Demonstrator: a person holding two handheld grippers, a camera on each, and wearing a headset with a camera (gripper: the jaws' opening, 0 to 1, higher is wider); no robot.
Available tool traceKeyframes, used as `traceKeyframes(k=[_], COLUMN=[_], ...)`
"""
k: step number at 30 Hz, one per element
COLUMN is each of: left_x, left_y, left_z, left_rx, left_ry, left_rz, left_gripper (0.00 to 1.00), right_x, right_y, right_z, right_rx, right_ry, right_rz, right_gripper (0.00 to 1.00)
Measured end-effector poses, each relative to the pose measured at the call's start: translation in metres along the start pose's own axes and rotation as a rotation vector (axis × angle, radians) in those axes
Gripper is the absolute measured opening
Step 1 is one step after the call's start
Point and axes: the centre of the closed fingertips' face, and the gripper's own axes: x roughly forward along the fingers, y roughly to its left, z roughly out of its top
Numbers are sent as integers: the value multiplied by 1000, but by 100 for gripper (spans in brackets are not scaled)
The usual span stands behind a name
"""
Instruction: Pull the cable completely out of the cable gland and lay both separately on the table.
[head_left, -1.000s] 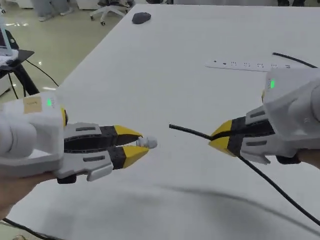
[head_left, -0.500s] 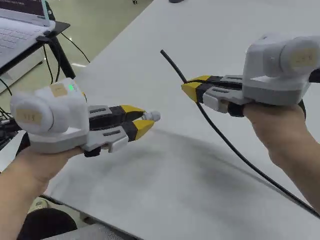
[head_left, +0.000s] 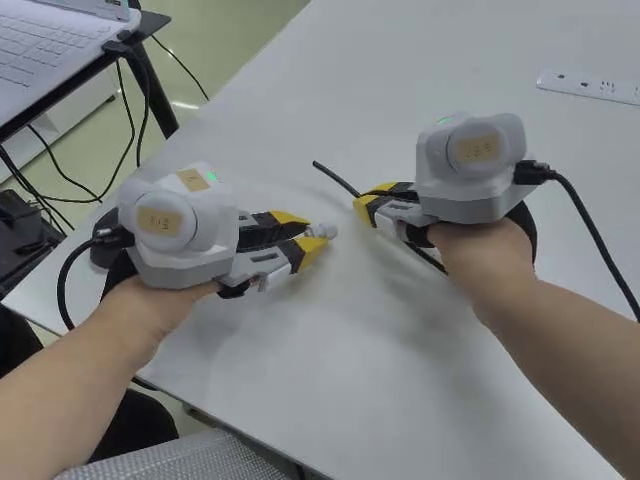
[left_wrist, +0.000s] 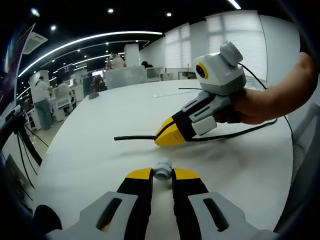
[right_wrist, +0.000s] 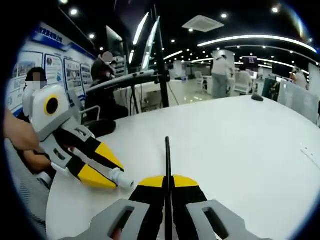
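Observation:
A small white cable gland (head_left: 325, 232) is pinched between the yellow tips of my left gripper (head_left: 314, 246), low over the white table (head_left: 330, 340). In the left gripper view the gland (left_wrist: 162, 169) sits between the tips of that gripper (left_wrist: 162, 176). My right gripper (head_left: 365, 203) is shut on the black cable (head_left: 332, 177), whose free end pokes out to the left, apart from the gland. In the right gripper view the cable (right_wrist: 167, 152) runs straight out from the shut tips (right_wrist: 168, 181), with the gland (right_wrist: 121, 178) to the left.
A white power strip (head_left: 590, 87) lies at the far right of the table. Beyond the table's left edge is a laptop (head_left: 50, 40) on a stand with hanging leads. The gripper's own black lead (head_left: 590, 235) trails right. People stand in the background.
The head camera has tilted down and shifted. Both grippers have come lower and closer together over the table. Both holds are unchanged, with the cable and gland still apart.

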Motion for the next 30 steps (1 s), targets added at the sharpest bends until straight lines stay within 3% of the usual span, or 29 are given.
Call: traceKeyframes(k=[4, 8, 10, 17, 20, 21, 23, 25, 26, 28, 30], left_x=[1, 1, 2, 3, 3, 3, 2, 3, 2, -1, -3], left_y=[-2, -2, -1, -5, -5, -5, -8, -8, -5, -6, -9], left_z=[-7, -5, -7, -6, -8, -10, -12, -12, -12, -11, -11], left_rx=[-6, -67, -45, -56, -31, -25, -8, -67, -59, -34, -19], left_ry=[21, -3, -2, -14, 7, 13, 16, 7, 23, 34, 37], left_rz=[-5, -15, -8, -26, -17, -15, -16, -15, -8, -11, -17], left_gripper=[14, 14, 14, 15, 16, 18, 34, 47, 51, 60, 72], right_x=[4, 7, 9, 4, 3, 3, -1, -5, -8, -14, -22], right_y=[2, 6, 6, 7, 6, 6, 7, 0, -1, 0, -8], right_z=[-2, -5, -7, -5, -6, -6, -8, -9, -11, -13, -14], right_rx=[-15, -101, -95, -70, -59, -59, -75, -90, -78, -65, -84], right_ry=[9, 30, 39, 44, 52, 53, 60, 68, 73, 77, 74], right_rz=[-4, 2, 1, 1, 3, 4, 2, -29, -36, -22, -57], right_gripper=[0, 0, 0, 0, 7, 11, 19, 30, 39, 39, 46])
